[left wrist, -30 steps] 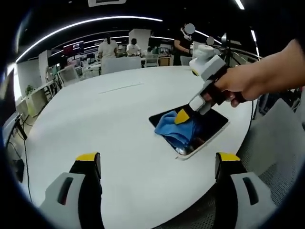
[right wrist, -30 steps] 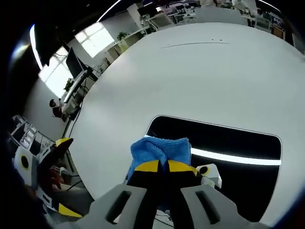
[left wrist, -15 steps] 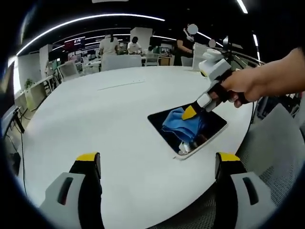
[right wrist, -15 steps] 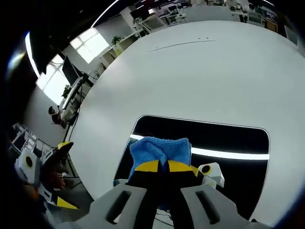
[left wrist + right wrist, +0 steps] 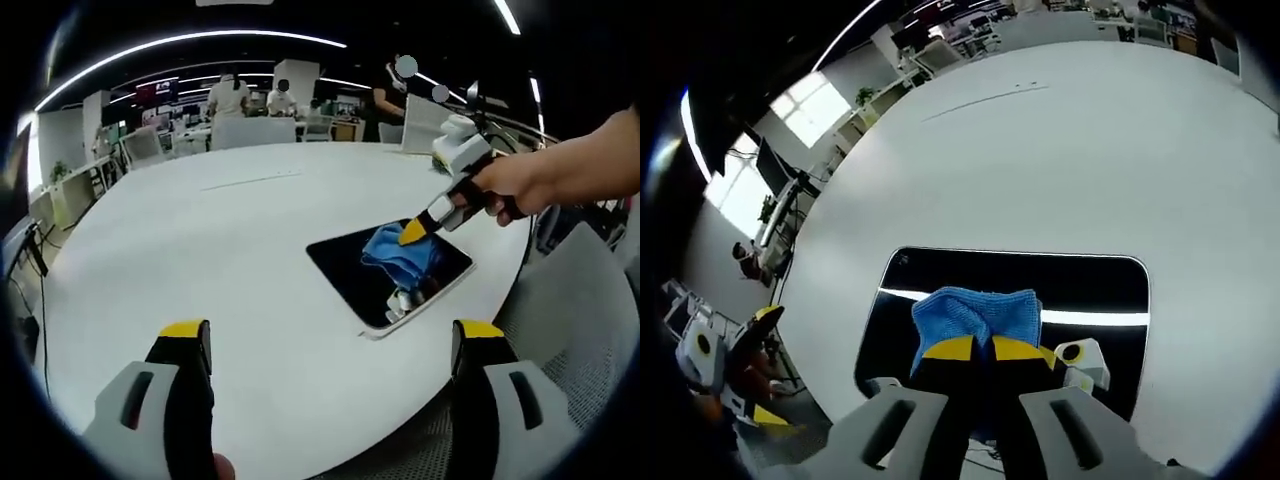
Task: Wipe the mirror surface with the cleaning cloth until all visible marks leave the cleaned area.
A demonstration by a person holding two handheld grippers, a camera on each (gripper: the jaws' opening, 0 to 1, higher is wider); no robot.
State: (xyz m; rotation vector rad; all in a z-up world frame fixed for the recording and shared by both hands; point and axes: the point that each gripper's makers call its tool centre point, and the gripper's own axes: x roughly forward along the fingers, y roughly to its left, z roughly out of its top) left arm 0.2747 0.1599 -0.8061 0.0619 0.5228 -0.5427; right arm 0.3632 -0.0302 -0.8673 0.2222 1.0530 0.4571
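A dark rectangular mirror (image 5: 370,275) (image 5: 940,282) with a white rim lies flat on the white round table (image 5: 200,250) (image 5: 1060,150) near its edge. A blue cleaning cloth (image 5: 398,252) (image 5: 976,315) is bunched on the glass. My right gripper (image 5: 981,348) (image 5: 414,233) is shut on the cloth and presses it onto the mirror, held by a person's hand (image 5: 520,180). My left gripper (image 5: 330,335) hangs open over the near table edge, well short of the mirror, nothing between its jaws.
A grey mesh chair (image 5: 570,310) stands by the table at the right. Desks, monitors and several people (image 5: 228,98) fill the office behind the table. The left gripper (image 5: 725,365) appears at the lower left of the right gripper view.
The right gripper has dragged the cloth across the mirror, from its left end toward the middle and right part of the glass. The left gripper stays open and still.
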